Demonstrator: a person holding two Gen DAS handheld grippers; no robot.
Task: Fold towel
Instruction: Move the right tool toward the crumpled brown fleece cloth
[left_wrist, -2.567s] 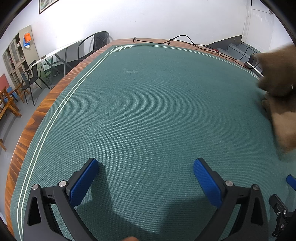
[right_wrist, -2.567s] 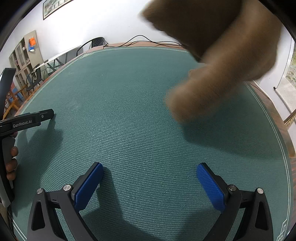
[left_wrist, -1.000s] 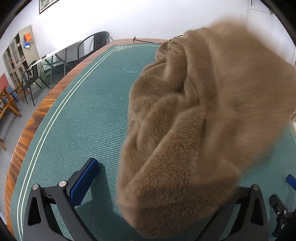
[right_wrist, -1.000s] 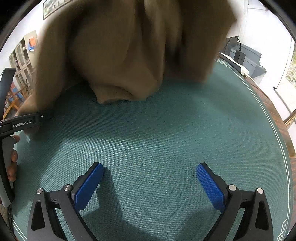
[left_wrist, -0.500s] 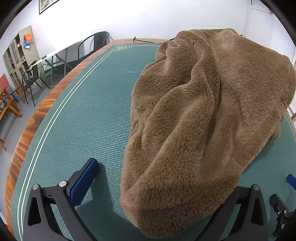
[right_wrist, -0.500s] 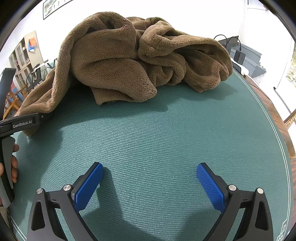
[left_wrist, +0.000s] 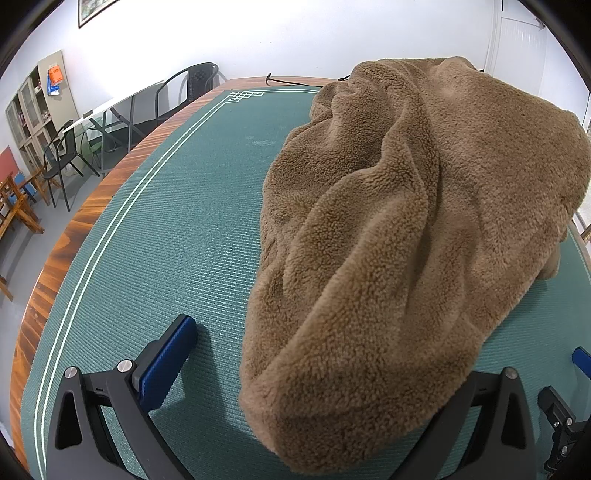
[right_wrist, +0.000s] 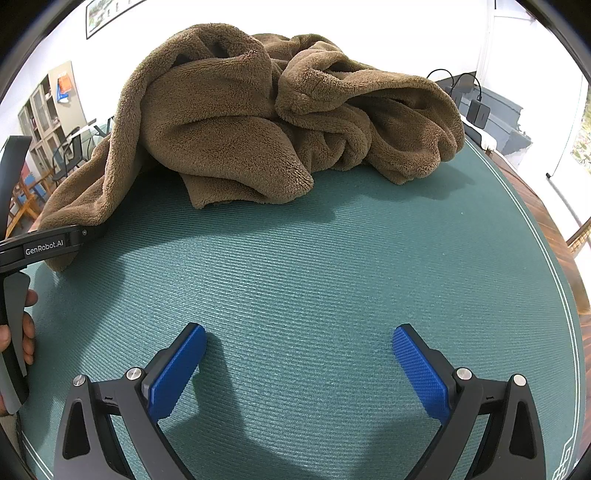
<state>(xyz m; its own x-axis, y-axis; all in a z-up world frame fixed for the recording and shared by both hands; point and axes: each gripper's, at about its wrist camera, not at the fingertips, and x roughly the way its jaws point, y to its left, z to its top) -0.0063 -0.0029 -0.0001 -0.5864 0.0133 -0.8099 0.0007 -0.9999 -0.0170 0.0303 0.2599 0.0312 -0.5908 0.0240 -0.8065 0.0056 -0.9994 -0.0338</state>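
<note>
Crumpled brown fleece towel (right_wrist: 280, 122) heaped on green-matted wooden tabletop (right_wrist: 332, 280), one end draped over left gripper (left_wrist: 321, 369) with jaws spread wide, right gripper (right_wrist: 299, 362) wide open, empty, short of the towel

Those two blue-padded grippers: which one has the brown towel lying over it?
The left gripper: the towel drapes over one of its fingers. The right gripper sits open on bare green mat.

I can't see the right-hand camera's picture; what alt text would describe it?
A crumpled brown fleece towel lies heaped on a green ribbed table mat. Nearest the camera, the right gripper stands open and empty, blue pads apart. At the left edge the black left gripper touches the towel's corner.
</note>
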